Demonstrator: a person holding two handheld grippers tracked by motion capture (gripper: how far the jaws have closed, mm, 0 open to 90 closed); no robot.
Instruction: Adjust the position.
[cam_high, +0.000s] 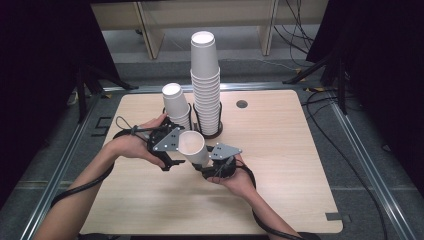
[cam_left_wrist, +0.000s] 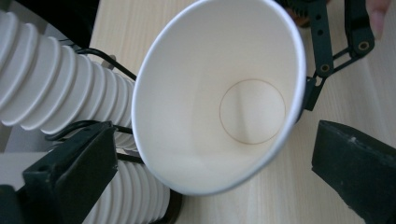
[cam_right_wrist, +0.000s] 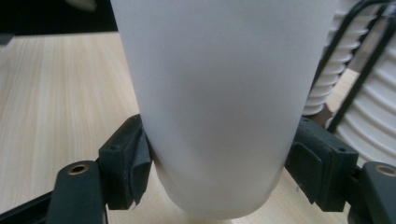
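A: Where is the single paper cup (cam_high: 193, 146) at this moment?

B: It is above the wooden table (cam_high: 280, 165), between the two hands, just in front of the two cup stacks. It is tilted, and its open mouth faces toward the left gripper (cam_high: 172, 161). In the left gripper view I can look straight into the cup (cam_left_wrist: 219, 93) and see the round bottom inside.

A: Which gripper holds it?

B: The right gripper (cam_high: 209, 167) holds it. In the right gripper view the two black jaws press on the lower part of the cup wall (cam_right_wrist: 219, 116), one on each side, so this grip is clenched on the cup near its base.

A: And the left one?

B: Its jaws are spread wide and released. They stand on both sides of the cup rim, but they do not touch it; there is a clear gap at each side in the left gripper view.

A: What stands around?

B: Behind the cup there is a tall stack of cups (cam_high: 205, 82) in a black wire holder (cam_high: 219, 131). Just beside it, to the left, there is a shorter stack of cups (cam_high: 176, 105), near the left hand (cam_high: 132, 145). The right hand (cam_high: 240, 181) is nearer to the person's side. Cables lie on the floor past the table.
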